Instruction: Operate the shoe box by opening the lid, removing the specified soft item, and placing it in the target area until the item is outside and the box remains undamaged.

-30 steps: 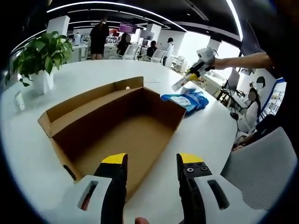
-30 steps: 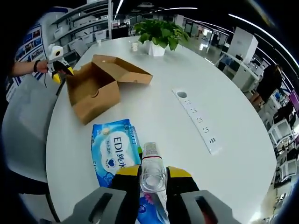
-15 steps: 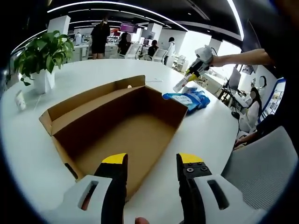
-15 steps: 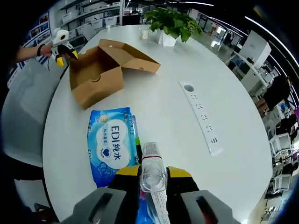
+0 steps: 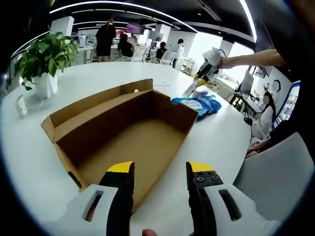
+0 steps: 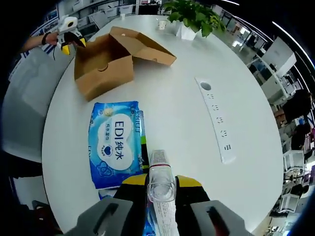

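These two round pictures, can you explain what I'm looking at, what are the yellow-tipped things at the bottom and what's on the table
A person holds a two-jaw tool in each hand, and a fisheye camera rides on each tool, looking forward along its jaws. The yellow-tipped prongs at the bottom of each picture are those jaws.

In the left gripper view, the left hand-held gripper is open and holds nothing, hovering over the near edge of an open, empty cardboard shoe box. Far off to the right you can see the other tool held over a blue packet.

In the right gripper view, the right hand-held gripper is shut on a clear tube-like item. Below it on the white table lies a blue wipes pack. A white power strip lies to the right, and a potted plant stands at the far end.
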Demonstrator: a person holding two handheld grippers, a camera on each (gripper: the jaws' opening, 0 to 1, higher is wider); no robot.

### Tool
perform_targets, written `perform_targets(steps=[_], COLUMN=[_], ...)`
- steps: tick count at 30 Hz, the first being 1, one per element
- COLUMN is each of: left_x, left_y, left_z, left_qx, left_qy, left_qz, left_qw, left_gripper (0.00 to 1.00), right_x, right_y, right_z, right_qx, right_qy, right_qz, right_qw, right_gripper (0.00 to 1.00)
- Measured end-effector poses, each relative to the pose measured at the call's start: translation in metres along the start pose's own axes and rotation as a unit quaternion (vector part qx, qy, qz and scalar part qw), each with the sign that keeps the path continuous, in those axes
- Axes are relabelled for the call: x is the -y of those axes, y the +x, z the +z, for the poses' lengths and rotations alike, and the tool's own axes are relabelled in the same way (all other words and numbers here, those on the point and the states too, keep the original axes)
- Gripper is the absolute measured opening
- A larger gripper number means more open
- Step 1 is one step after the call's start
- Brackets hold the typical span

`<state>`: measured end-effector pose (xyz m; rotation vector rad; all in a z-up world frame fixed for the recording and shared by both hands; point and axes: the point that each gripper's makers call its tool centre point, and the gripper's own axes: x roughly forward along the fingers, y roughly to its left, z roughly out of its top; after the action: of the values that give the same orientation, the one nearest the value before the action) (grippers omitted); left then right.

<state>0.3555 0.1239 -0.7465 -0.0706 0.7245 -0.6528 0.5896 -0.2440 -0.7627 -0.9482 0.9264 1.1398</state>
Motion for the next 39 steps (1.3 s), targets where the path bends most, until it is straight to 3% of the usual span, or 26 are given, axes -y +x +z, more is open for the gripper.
perform_targets(steps=[13, 24, 30, 39], left_x=[-0.002, -0.002, -0.003, -0.002], left_y=[-0.001, -0.001, -0.002, -0.002], left_z=[-0.003, -0.002, -0.001, -0.003], left_qx=[-0.001, 0.0, 0.004, 0.003], left_qy=[0.001, 0.0, 0.0, 0.0], left_qz=[0.001, -0.001, -0.001, -0.002], left_qw=[1.0, 1.0, 1.0, 1.0], left_gripper=[0.43, 0.43, 0.43, 0.43], right_x=[0.002, 0.003, 0.005, 0.004], right_y=[0.01, 0.014, 0.01, 0.006], right_z=[-0.002, 0.0, -0.006, -0.014], right_qx=[-0.053, -0.086, -0.12, -0.14], right_qy=[-0.047, -0.056, -0.064, -0.062], right_qz=[0.015, 0.04, 0.039, 0.044], right_qw=[0.9974, 0.9939, 0.99, 0.9872], right_gripper=[0.16, 0.16, 0.16, 0.16])
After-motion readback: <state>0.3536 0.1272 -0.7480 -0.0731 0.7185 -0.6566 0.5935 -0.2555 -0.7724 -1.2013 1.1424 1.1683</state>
